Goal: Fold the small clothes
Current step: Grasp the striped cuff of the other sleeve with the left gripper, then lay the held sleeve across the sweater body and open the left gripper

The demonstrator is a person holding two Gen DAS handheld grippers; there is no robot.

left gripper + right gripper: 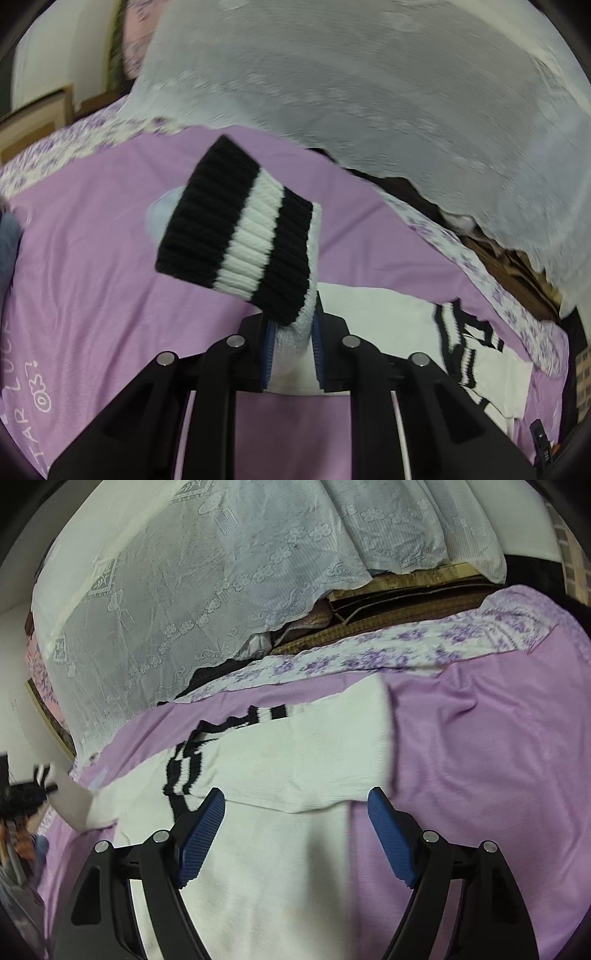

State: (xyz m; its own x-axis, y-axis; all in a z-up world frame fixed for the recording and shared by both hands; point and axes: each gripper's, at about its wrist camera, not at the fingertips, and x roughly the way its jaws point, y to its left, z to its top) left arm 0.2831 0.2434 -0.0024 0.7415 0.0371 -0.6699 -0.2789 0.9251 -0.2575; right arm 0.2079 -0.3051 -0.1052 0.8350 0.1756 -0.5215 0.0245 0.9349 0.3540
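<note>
Left gripper (291, 343) clamped on sleeve cuff (240, 236), lifted above purple sheet (110, 258). Right gripper (295, 819) apart, hovering over white sweater (295, 768). Step: sleeve fold; next, carry cuff rightward across body.

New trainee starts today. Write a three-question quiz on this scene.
1. True or false: the left tool grips a cuff.
2. The right tool is: A) open over the sweater; B) shut on it; C) out of view.
3. Fill in: the sweater lies on a ____ sheet.

Key: 1 true; 2 A; 3 purple.
</note>
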